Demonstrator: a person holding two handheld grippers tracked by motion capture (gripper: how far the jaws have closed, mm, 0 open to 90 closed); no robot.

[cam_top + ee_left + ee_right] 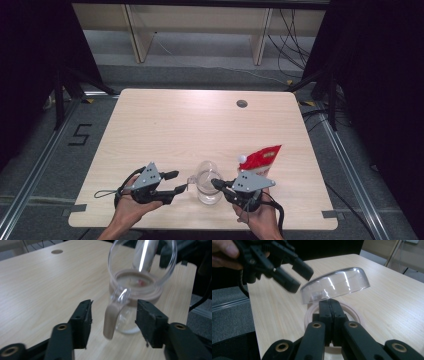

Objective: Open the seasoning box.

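light wood-grain table (165, 125), matte laminate, rounded corners, a small dark round grommet (242, 103) near the far edge. near the front edge stands a clear glass jug (208, 182), round-bodied, with a curved glass handle (117, 312) facing the left gripper (174, 182). a pale beige ring (310, 312) circles its mouth; above it a clear domed lid (335, 285) sits tilted up, glossy, streaked with light reflections.

left gripper: black, blocky ribbed pads, jaws spread apart, released. in the left gripper view the handle sits between the two pads without touching either.

right gripper (216, 183): black jaws pressed together, clenched at the jug's rim, just under the raised lid. whether anything thin is pinched between the pads cannot be told. grey three-cornered plates top both grippers.

just behind the right gripper stands a red pouch (262, 159), glossy and soft-sided, slanted top, with a small white round cap (242, 158) at its left corner. the pouch is near the jug but apart from it.
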